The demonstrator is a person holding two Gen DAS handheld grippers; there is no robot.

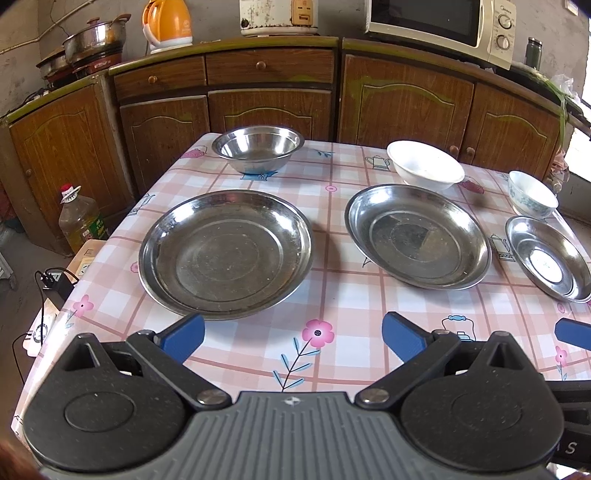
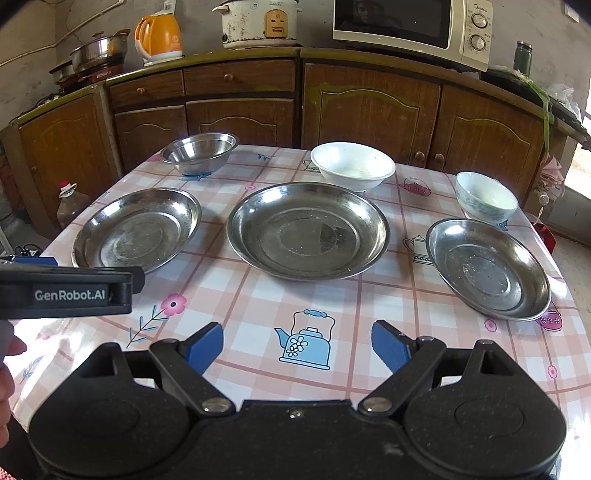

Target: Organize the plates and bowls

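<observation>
Three steel plates lie in a row on the checked tablecloth (image 2: 258, 310): a left plate (image 1: 225, 253) (image 2: 136, 230), a middle plate (image 1: 417, 236) (image 2: 308, 230) and a smaller right plate (image 1: 548, 258) (image 2: 487, 267). Behind them stand a steel bowl (image 1: 258, 147) (image 2: 199, 151), a large white bowl (image 1: 424, 164) (image 2: 352, 166) and a small patterned bowl (image 1: 532, 197) (image 2: 485, 197). My left gripper (image 1: 293, 338) hovers open over the near table edge, just short of the left plate. My right gripper (image 2: 297, 345) is open and empty, nearer than the middle plate.
Wooden cabinets (image 1: 273, 107) run behind the table, carrying an orange kettle (image 1: 168, 24), a rice cooker (image 2: 260, 22), a microwave (image 2: 413, 27) and pots (image 1: 94, 38). An oil bottle (image 1: 79, 219) stands on the floor at left. A hand (image 2: 5, 380) shows at the left edge.
</observation>
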